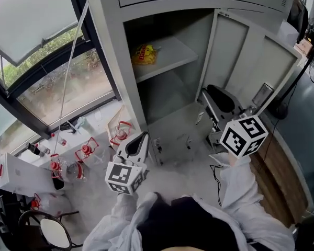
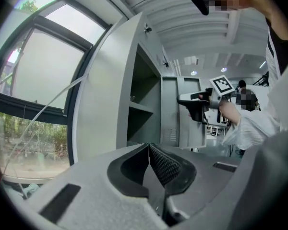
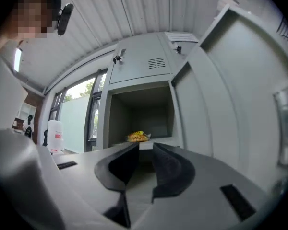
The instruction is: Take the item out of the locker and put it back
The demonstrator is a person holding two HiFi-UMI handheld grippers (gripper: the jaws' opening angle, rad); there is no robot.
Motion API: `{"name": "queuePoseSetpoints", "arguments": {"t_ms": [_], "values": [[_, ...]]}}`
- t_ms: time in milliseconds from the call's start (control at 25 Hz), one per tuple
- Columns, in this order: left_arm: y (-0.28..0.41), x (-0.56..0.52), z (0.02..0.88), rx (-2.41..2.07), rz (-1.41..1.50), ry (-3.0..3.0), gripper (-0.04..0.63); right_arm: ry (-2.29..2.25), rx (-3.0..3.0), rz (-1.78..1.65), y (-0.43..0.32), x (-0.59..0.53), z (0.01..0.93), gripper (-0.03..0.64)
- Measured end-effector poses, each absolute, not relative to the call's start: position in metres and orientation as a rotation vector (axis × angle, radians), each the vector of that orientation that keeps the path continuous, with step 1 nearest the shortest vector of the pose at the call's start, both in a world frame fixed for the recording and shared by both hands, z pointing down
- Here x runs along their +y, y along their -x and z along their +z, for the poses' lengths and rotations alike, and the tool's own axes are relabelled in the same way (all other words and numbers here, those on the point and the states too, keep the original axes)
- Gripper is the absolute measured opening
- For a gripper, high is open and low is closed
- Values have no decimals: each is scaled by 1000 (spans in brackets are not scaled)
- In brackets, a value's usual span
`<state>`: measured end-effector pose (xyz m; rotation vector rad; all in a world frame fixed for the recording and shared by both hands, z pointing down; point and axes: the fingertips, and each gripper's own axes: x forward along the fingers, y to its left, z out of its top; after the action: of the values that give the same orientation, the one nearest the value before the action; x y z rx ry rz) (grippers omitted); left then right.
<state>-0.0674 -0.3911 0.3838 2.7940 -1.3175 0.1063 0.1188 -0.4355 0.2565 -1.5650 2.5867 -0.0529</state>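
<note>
A yellow packet [image 1: 144,54] lies at the left end of the upper shelf [image 1: 172,56] in the open grey locker; in the right gripper view the yellow packet [image 3: 138,136] sits straight ahead, well beyond the jaws. My right gripper [image 1: 206,95] hovers in front of the lower compartment, beside the swung-out door [image 1: 251,51]. Its jaws [image 3: 145,147] stand a narrow gap apart with nothing between them. My left gripper [image 1: 141,137] hangs low at the locker's left front corner, its jaws [image 2: 149,147] shut and empty. It also sees the right gripper [image 2: 197,104].
A large window [image 1: 52,72] fills the left side. Below it, several red-handled items [image 1: 86,150] and white boxes [image 1: 21,174] lie on the floor. A chair [image 1: 47,229] stands at lower left. A wooden desk edge [image 1: 275,182] and cables run at right. A white bottle [image 3: 55,133] shows left of the locker.
</note>
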Motion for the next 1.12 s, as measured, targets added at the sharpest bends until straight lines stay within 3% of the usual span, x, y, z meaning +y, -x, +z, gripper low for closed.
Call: {"name": "queuePoseSetpoints", "arguments": {"t_ms": [80, 280, 560, 1120], "values": [[62, -389, 385, -1296, 93, -2787, 11, 1587, 2529, -106, -130, -413, 274, 47], [49, -379, 392, -1238, 89, -2781, 11, 1711, 2460, -143, -151, -368, 315, 0], [37, -360, 420, -1195, 89, -2730, 11, 1943, 2434, -4, -166, -323, 374, 0], [13, -333, 454, -1179, 127, -2686, 11, 2074, 2408, -155, -196, -298, 432, -1]]}}
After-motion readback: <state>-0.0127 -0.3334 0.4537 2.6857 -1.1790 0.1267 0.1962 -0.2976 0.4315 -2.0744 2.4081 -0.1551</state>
